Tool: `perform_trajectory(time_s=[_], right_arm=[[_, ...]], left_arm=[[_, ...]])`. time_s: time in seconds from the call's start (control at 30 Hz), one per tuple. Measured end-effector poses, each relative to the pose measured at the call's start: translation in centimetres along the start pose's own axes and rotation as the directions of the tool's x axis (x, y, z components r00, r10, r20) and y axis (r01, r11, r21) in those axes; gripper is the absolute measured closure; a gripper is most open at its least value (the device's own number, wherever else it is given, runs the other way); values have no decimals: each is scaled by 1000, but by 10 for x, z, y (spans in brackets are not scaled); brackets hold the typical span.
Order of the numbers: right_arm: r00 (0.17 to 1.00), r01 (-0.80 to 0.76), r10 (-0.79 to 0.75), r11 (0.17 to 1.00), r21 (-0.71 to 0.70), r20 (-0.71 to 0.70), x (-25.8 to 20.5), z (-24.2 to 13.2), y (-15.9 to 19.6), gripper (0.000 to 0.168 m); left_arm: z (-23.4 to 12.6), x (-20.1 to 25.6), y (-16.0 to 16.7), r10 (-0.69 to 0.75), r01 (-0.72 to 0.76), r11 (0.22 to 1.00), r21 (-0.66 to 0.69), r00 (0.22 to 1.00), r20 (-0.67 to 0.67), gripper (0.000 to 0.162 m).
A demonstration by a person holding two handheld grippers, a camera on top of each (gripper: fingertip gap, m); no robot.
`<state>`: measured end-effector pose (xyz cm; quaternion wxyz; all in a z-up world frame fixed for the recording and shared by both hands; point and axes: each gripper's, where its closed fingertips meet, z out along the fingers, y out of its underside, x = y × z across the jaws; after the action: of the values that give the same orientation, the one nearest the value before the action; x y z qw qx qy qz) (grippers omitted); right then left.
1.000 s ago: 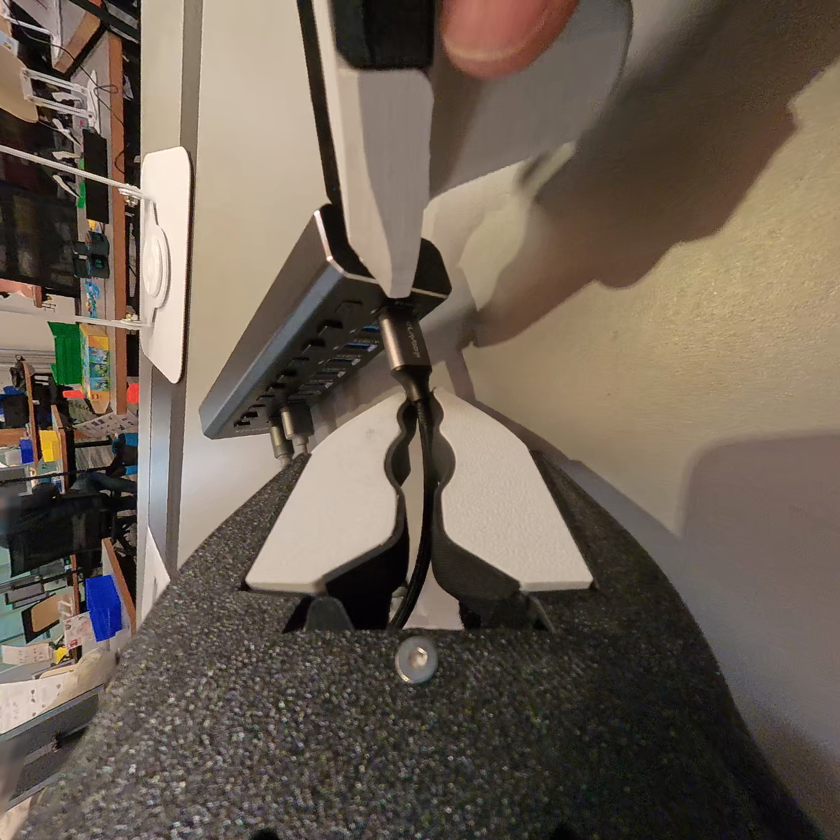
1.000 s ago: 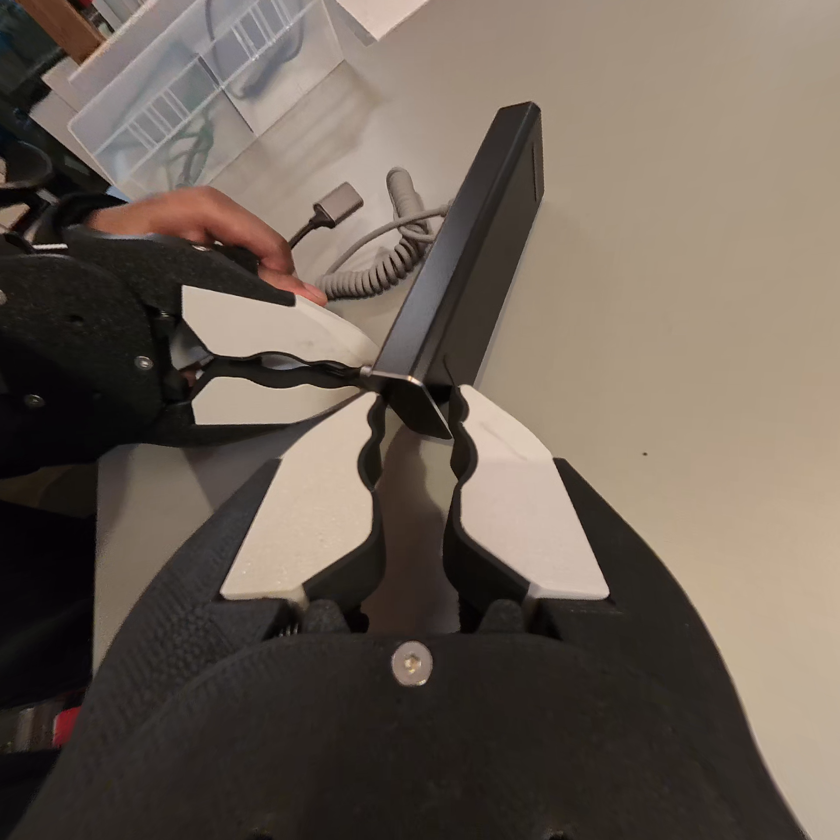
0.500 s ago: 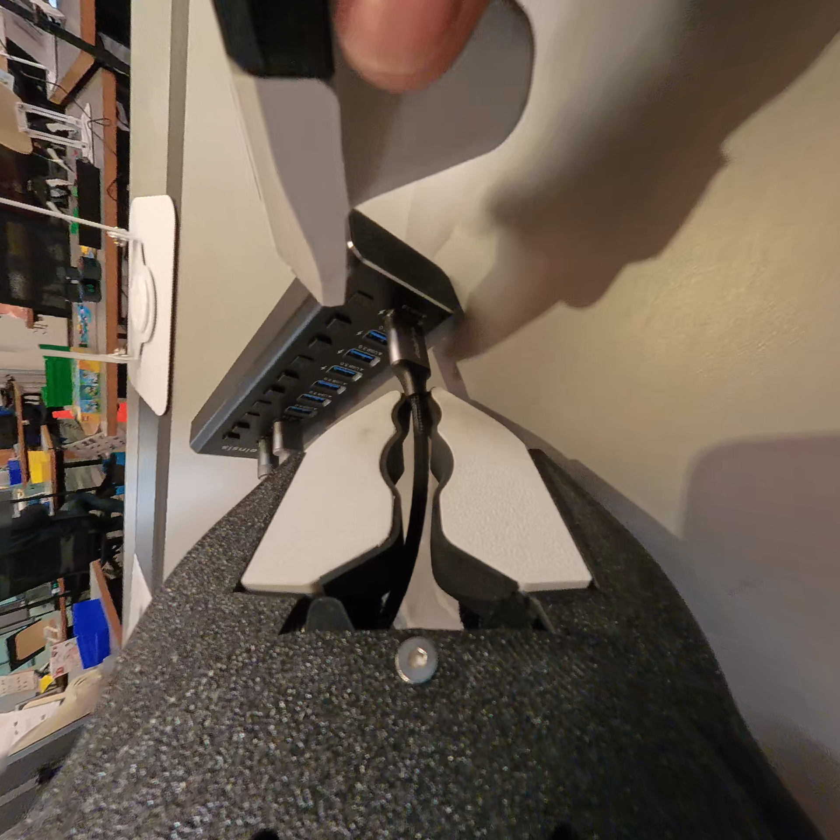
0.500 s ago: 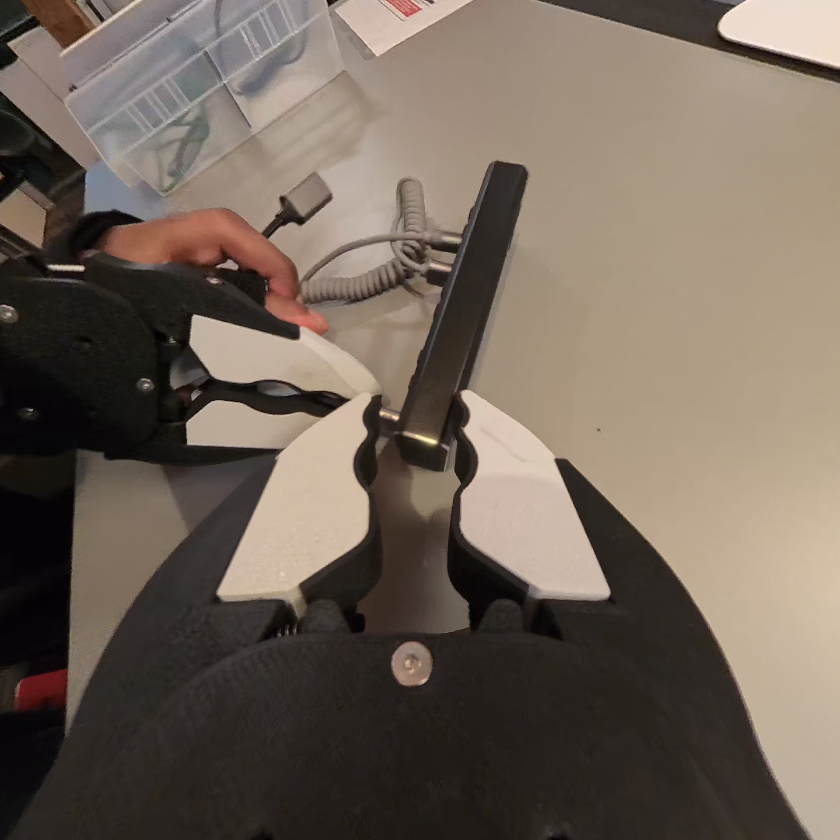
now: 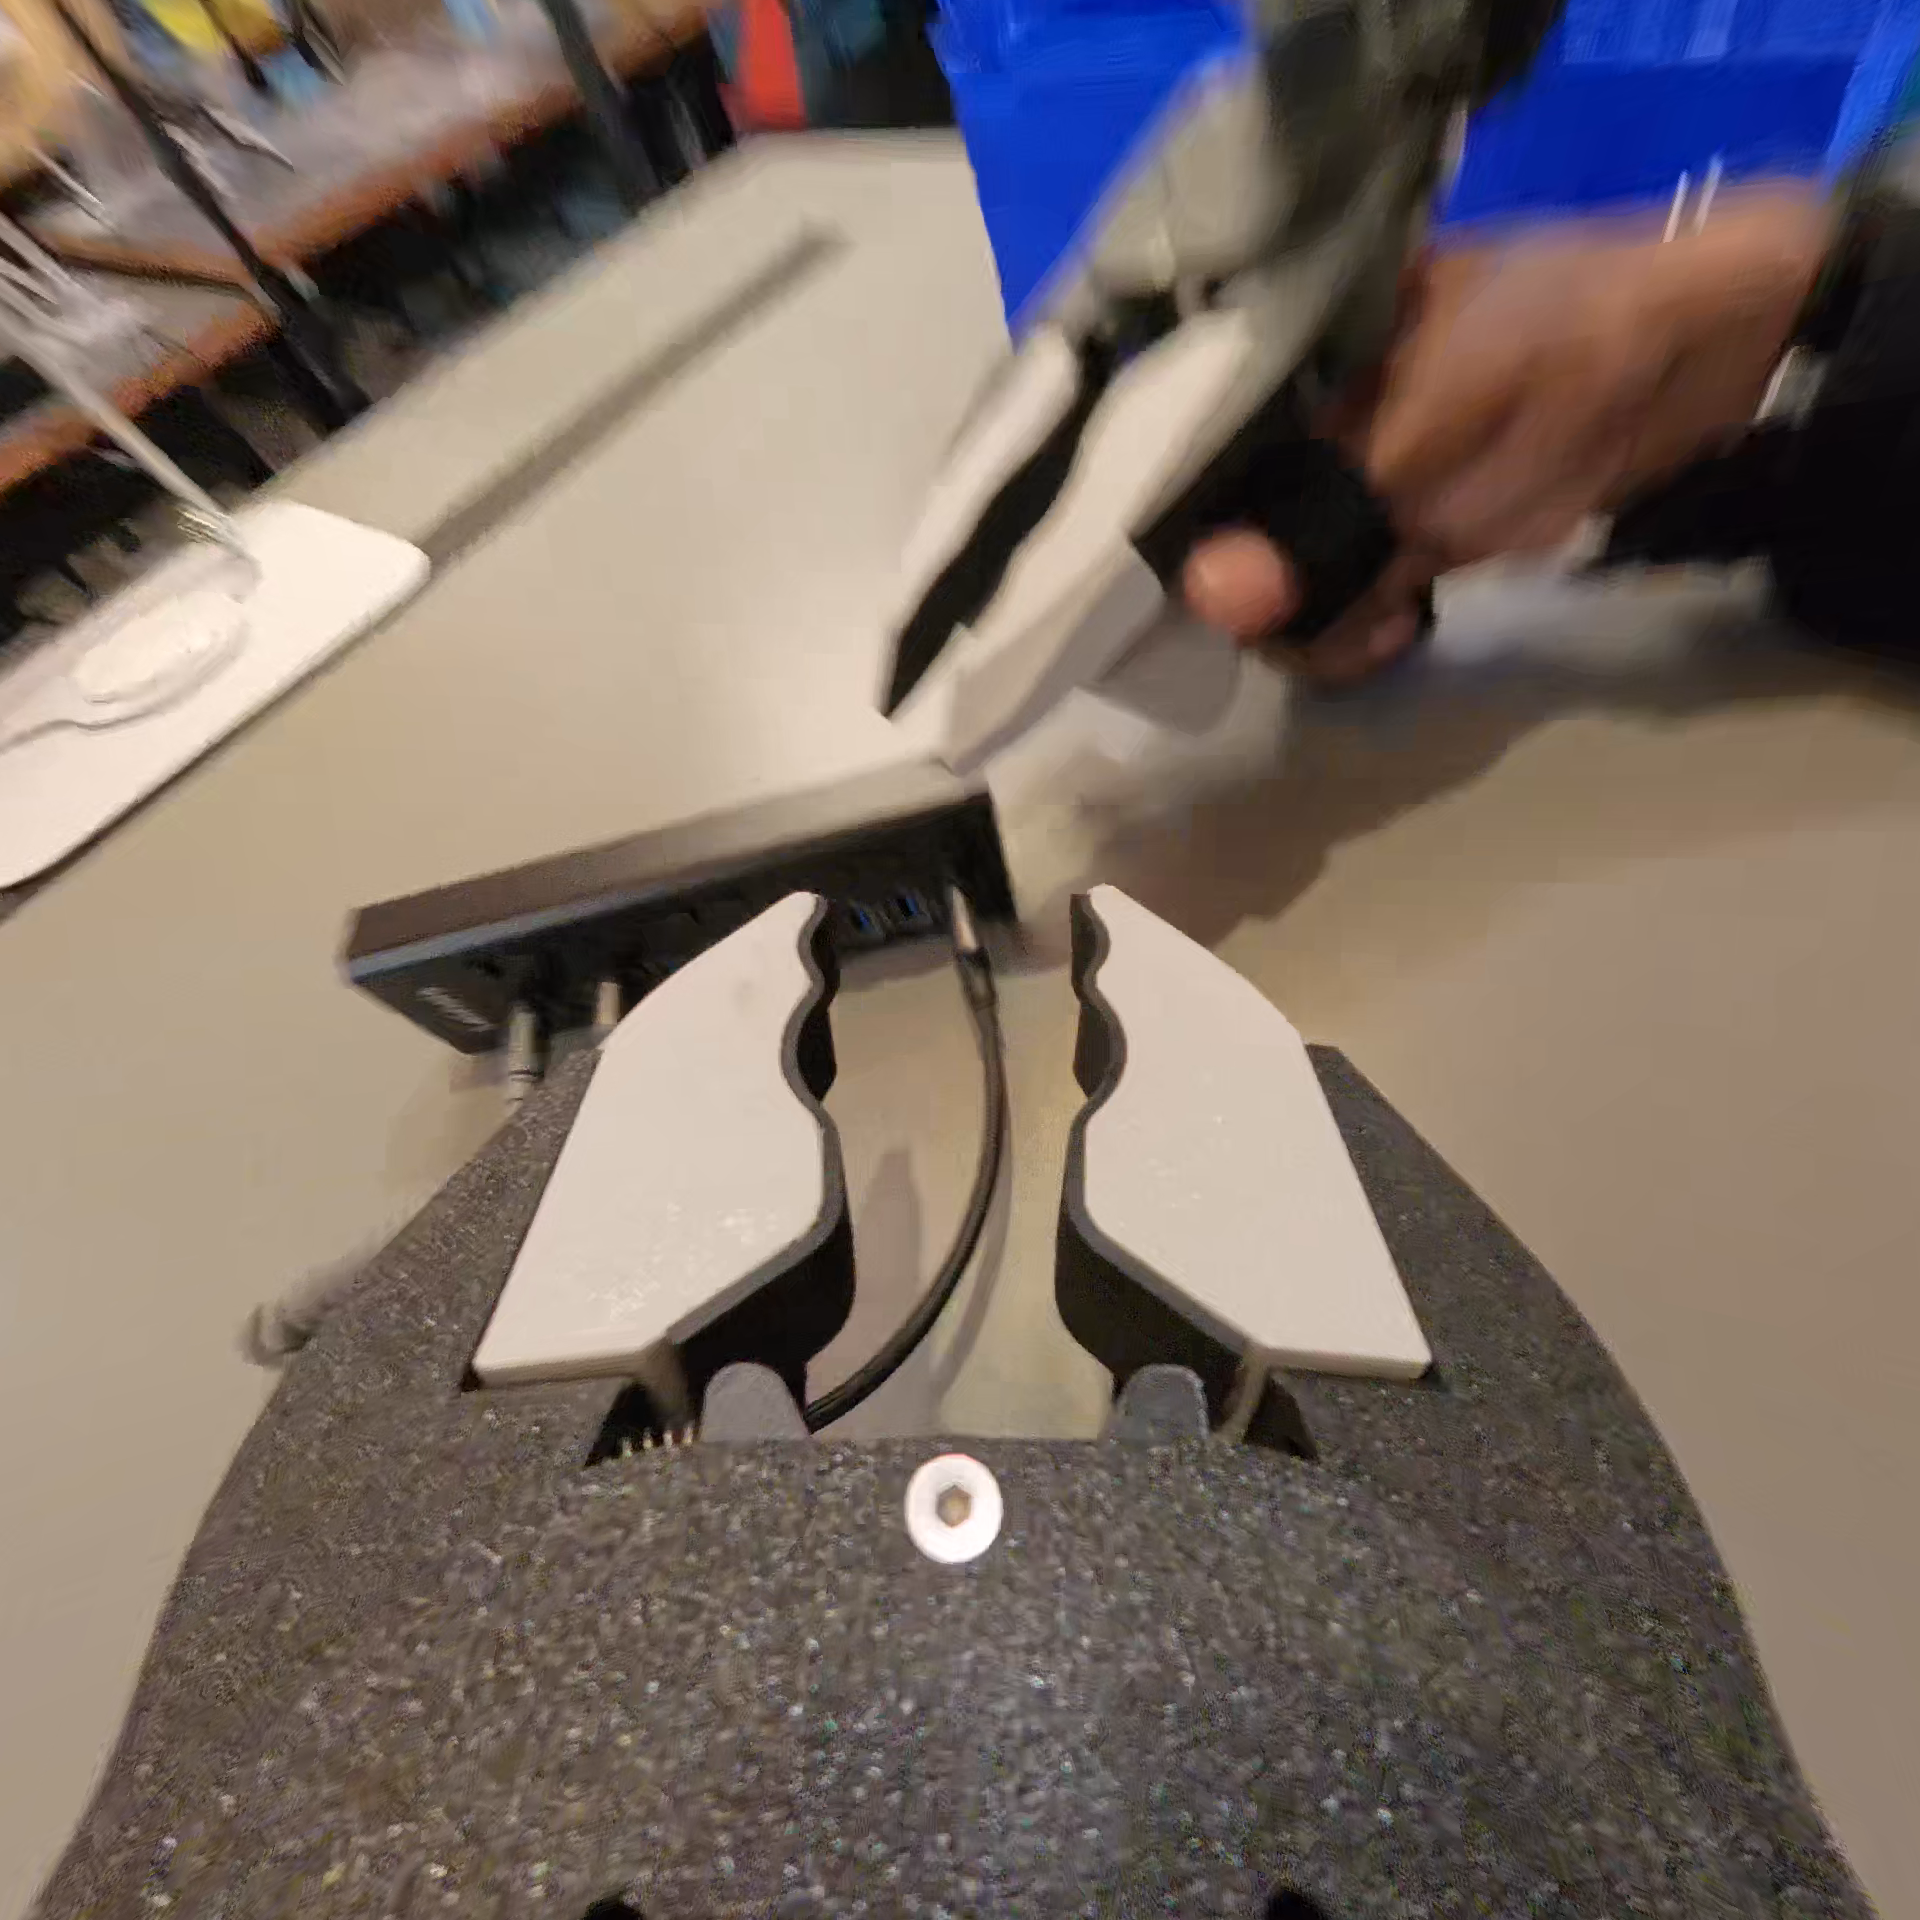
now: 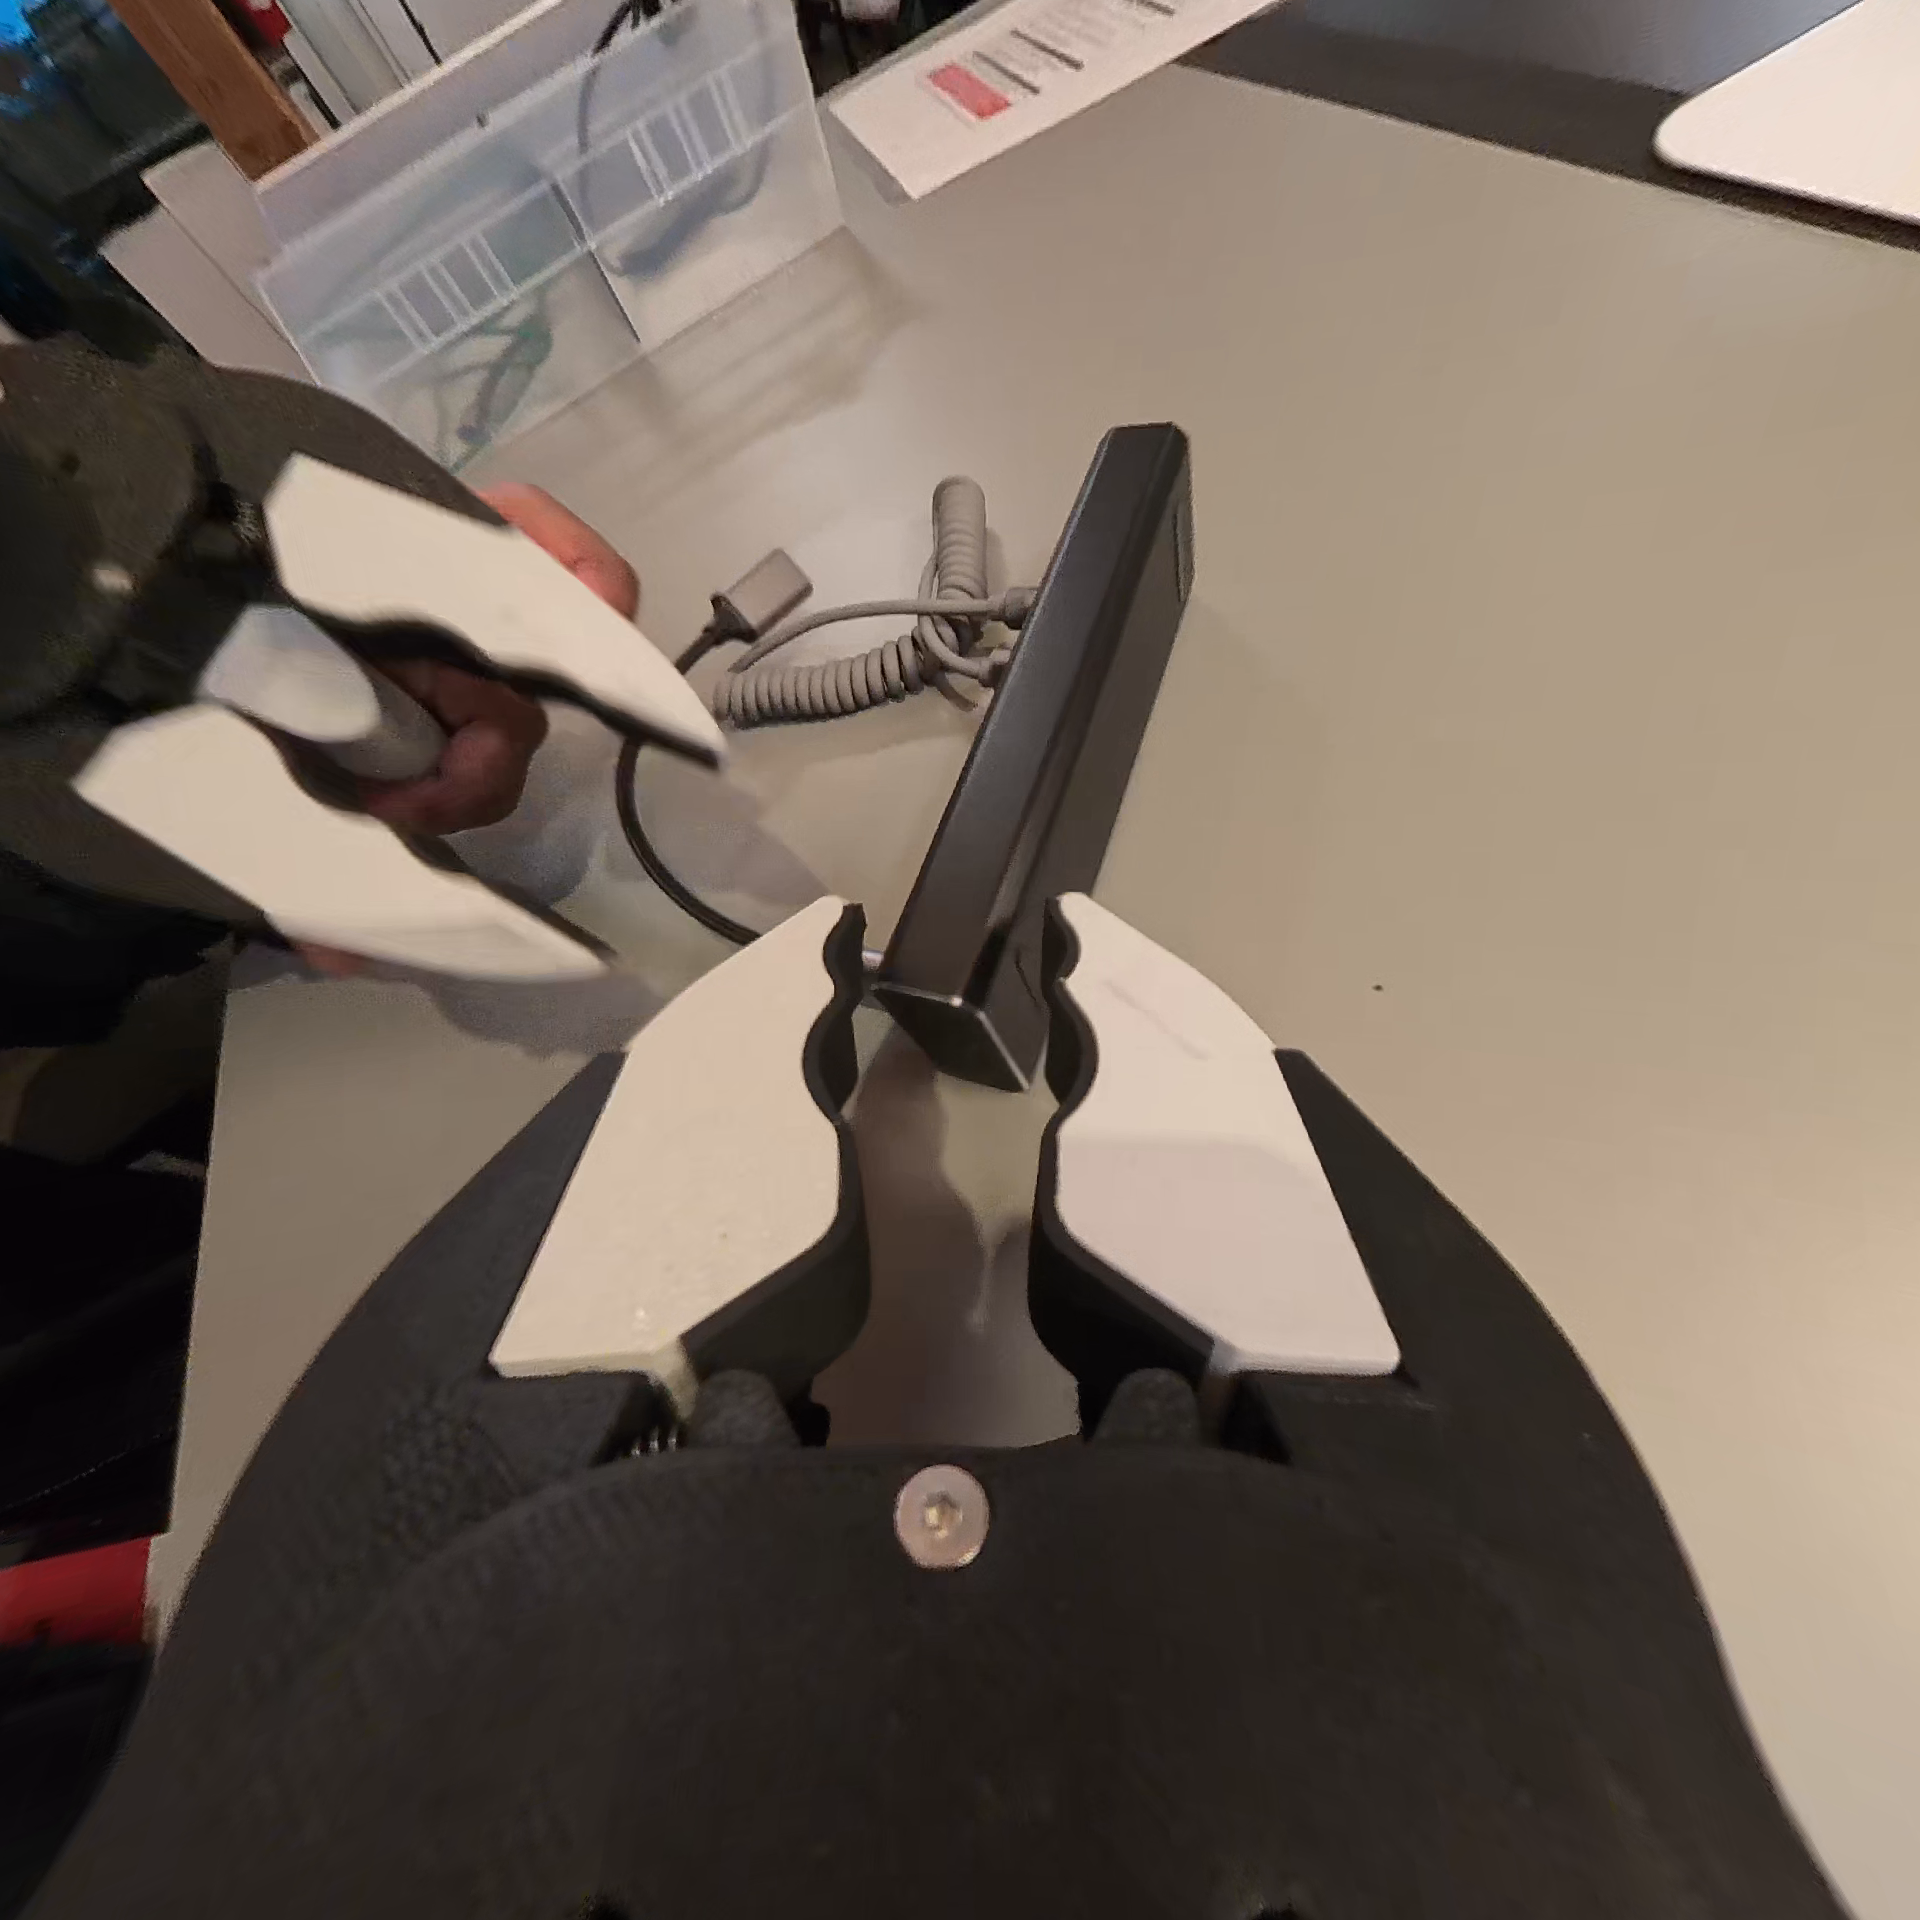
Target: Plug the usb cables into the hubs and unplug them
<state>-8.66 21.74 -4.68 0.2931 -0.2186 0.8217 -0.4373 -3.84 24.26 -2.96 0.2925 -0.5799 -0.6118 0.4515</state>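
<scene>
While the right hand-held gripper (image 6: 951, 971) stands parted around the near end of the black hub (image 6: 1049, 748), probably to steady it on the table (image 6: 1507, 623), the left hand-held gripper (image 5: 951, 940) hangs released, empty, above the plugged-in black cable (image 5: 982, 1122).

Long black USB hub (image 6: 1049, 717) lying on the grey table, black cable (image 5: 982, 1091) plugged into its near end — grey coiled cable (image 6: 831, 681) plugged farther along

Right claw (image 6: 951, 961) open around the dark hub (image 6: 1049, 748) end.
</scene>
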Motion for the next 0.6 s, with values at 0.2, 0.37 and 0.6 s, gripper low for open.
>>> perform_trajectory(time_s=[0.2, 0.37, 0.6], right_arm=[[993, -118, 118, 988, 99, -1, 22, -14, -9, 133], [993, -110, 116, 980, 163, -25, 31, -18, -15, 134], [993, -93, 105, 981, 168, -63, 39, -17, -13, 135]], left_arm=[[-87, -103, -44, -309, 174, 836, 520, 933, 185, 91], [-106, -161, -33, -397, 277, 758, 590, 914, 81, 103], [-115, -219, -26, -329, 174, 664, 727, 941, 74, 156]])
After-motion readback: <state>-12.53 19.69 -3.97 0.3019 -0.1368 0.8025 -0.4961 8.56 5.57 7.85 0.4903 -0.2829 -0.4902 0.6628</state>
